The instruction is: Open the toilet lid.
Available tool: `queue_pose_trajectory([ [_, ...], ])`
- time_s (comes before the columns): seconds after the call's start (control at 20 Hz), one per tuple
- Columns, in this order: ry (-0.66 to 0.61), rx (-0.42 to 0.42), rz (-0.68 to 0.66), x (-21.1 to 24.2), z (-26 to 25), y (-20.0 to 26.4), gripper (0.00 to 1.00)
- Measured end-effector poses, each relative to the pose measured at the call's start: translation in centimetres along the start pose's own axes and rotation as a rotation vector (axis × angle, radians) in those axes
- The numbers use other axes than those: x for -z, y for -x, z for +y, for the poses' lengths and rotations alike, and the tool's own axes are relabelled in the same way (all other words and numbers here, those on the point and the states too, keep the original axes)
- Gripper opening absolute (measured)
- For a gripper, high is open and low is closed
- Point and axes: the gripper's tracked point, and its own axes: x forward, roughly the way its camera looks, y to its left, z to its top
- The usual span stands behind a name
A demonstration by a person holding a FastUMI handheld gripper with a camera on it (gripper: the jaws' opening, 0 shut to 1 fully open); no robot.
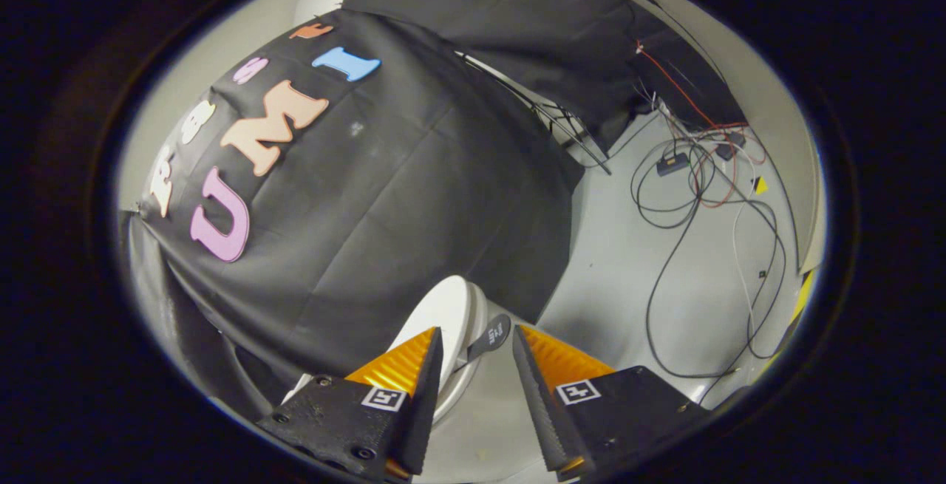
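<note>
A white toilet stands against the black cloth wall, its lid [442,314] shut and seen edge-on just beyond my left finger [414,366]. A dark grey tab handle [494,336] sticks out from the lid's rim into the gap ahead of my fingertips. My gripper [477,338] is open, its orange-and-black fingers spread to either side of the tab, touching nothing. The left finger hides the near part of the toilet's rim.
Grey floor [621,277] stretches to the right of the toilet. A tangle of black, white and red cables [702,196] with a small black box lies on it farther off. A second black cloth panel [532,18] hangs behind.
</note>
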Motion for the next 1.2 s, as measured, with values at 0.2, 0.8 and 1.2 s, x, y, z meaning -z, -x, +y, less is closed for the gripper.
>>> queue_pose_trajectory([
  [0.2, -0.123, -0.009, 0.019, 0.6, -0.6, -3.3, 0.52],
  [0.8, -0.326, -0.076, 0.101, 0.3, 0.1, -7.3, 0.03],
  [1.2, -0.1, -0.167, 0.087, -2.4, 6.4, -5.0, 0.02],
])
